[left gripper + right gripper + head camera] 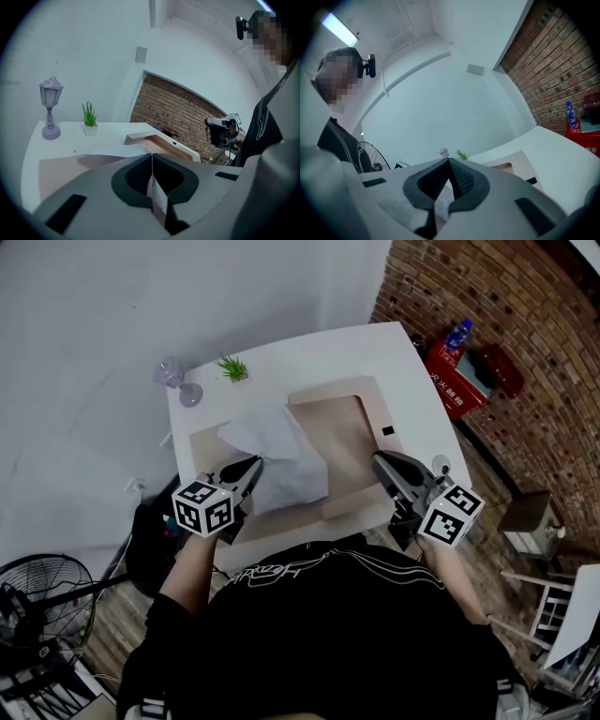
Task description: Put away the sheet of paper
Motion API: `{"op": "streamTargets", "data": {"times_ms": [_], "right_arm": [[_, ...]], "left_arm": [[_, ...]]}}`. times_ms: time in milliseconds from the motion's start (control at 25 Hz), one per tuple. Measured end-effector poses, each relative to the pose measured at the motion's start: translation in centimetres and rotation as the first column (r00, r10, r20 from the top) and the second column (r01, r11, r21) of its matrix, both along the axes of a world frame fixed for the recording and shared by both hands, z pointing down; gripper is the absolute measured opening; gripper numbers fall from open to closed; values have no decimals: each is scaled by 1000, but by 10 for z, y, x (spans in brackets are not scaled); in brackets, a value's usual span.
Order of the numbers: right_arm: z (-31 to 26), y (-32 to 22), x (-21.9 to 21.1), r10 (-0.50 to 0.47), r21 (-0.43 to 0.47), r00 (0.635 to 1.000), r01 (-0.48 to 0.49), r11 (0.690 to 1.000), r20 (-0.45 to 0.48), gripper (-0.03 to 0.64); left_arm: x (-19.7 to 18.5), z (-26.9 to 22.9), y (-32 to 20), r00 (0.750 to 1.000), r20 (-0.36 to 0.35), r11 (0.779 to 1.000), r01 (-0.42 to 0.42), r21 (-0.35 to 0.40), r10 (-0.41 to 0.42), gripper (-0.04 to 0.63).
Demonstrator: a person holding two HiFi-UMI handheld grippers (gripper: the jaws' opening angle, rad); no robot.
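Left gripper (253, 465) jaws pinched shut on the near edge of the sheet of paper (286, 460), which drapes crumpled over the left half of the open tan box (352, 423) on the white table (375, 348). Right gripper (378, 458) jaws pressed together, nothing visible between the tips, sitting over the box's right side. Small lamp (173, 374) and potted plant (232, 367) at the table's far edge

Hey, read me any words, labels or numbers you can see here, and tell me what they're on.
Nothing can be read for certain.
Red box: white characters, too blurred to read.
Black shirt: white script print, illegible.
Blue bottle: label too small.
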State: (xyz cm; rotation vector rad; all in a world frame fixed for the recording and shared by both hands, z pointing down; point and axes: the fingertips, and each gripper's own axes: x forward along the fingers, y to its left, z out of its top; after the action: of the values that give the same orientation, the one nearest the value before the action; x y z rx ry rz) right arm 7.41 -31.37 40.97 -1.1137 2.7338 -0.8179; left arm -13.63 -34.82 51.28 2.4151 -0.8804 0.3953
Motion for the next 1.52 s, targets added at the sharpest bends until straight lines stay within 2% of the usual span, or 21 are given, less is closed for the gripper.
{"op": "streamTargets", "data": {"times_ms": [400,800,1120,1400,1520], "right_arm": [[-3,-15,17,-55,14,998,55,998,16,2],[0,-22,24,-123,-1,992,123,992,8,2],[1,-33,32,-157,-3,988,157,988,12,2],[0,-39,40,-173,-2,985,173,985,17,2],[3,-40,44,-182,-9,983,182,983,17,2]], "left_arm": [[7,24,11,997,57,997,49,-68,-45,35],[19,43,19,992,93,991,92,-96,-84,35],[26,59,9,979,128,973,177,-146,-158,35],[38,69,2,974,133,960,205,-192,-181,35],[43,74,-2,969,139,948,231,-221,-203,35]]}}
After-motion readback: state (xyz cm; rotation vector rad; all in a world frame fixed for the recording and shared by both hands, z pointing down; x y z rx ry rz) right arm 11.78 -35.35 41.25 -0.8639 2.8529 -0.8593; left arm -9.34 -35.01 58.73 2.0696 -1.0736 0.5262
